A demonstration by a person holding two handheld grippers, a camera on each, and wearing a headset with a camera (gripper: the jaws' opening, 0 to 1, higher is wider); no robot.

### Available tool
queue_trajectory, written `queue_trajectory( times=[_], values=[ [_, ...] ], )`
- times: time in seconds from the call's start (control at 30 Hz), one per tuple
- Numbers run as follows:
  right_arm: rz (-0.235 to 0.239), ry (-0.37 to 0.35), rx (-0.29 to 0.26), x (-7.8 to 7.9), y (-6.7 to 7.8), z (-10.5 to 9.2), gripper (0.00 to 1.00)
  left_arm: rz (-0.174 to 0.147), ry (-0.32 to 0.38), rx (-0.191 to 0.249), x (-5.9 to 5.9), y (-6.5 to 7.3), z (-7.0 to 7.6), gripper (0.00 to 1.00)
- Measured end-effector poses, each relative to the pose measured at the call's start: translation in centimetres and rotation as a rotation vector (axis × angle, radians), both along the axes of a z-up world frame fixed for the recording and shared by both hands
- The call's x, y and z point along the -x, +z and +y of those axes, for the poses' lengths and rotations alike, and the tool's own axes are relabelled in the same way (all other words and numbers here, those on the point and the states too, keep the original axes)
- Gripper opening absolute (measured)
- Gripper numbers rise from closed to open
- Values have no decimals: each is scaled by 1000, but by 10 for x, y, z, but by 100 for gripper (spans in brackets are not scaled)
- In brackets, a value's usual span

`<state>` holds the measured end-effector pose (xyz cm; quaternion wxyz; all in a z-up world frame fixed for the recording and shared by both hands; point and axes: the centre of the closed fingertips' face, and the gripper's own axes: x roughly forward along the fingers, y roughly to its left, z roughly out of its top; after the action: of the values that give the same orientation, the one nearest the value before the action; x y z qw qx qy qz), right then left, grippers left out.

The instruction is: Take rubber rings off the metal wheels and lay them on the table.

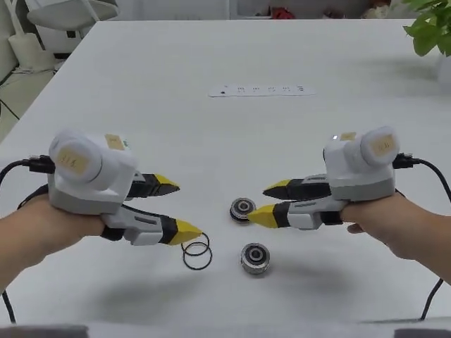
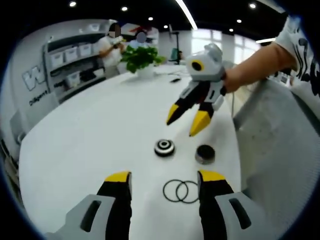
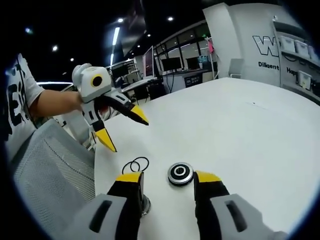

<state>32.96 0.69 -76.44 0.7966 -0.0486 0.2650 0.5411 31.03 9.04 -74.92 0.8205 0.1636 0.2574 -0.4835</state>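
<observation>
On the white table [image 1: 211,141] in front of me, a few things are hard to read. In the right gripper view the near wheel [image 3: 146,204] is mostly hidden behind one jaw of the right tongs [image 3: 168,177], with just a sliver of its rim in sight. In the head view the lower yellow tip of those tongs overlaps the edge of the far wheel [image 1: 242,208], and I cannot tell whether it touches. The lower tip of the left tongs [image 1: 184,209] likewise sits over the edge of the rubber rings [image 1: 197,253], contact unclear. The far wheel shows dark and pale bands on its face, and I cannot make out whether either wheel carries a ring. A potted plant [image 1: 430,28] is cut off at the top right corner. By my count there are two metal wheels, lying flat and a little apart, and two thin black rings, lying flat on the table and overlapping each other just left of the near wheel. There is one white power strip [image 1: 261,90] farther up the table. Both tongs are spread wide with nothing between their jaws, their tips pointing toward each other across the wheels.
</observation>
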Motion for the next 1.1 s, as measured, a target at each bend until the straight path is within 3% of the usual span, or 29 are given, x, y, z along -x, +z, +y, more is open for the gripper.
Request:
queue_trajectory(
  times=[0.2,0.6,1.1],
  values=[
    [2,14,36,0,-11,-3,36,14,12,30,-10,-2,-9,53],
    [-8,45,90,-5,-32,-4,33,39,-7,24,-16,-17,-25,51],
    [-4,20,79,-10,-36,-2,32,63,-33,26,-22,-30,-47,44]
  ],
)
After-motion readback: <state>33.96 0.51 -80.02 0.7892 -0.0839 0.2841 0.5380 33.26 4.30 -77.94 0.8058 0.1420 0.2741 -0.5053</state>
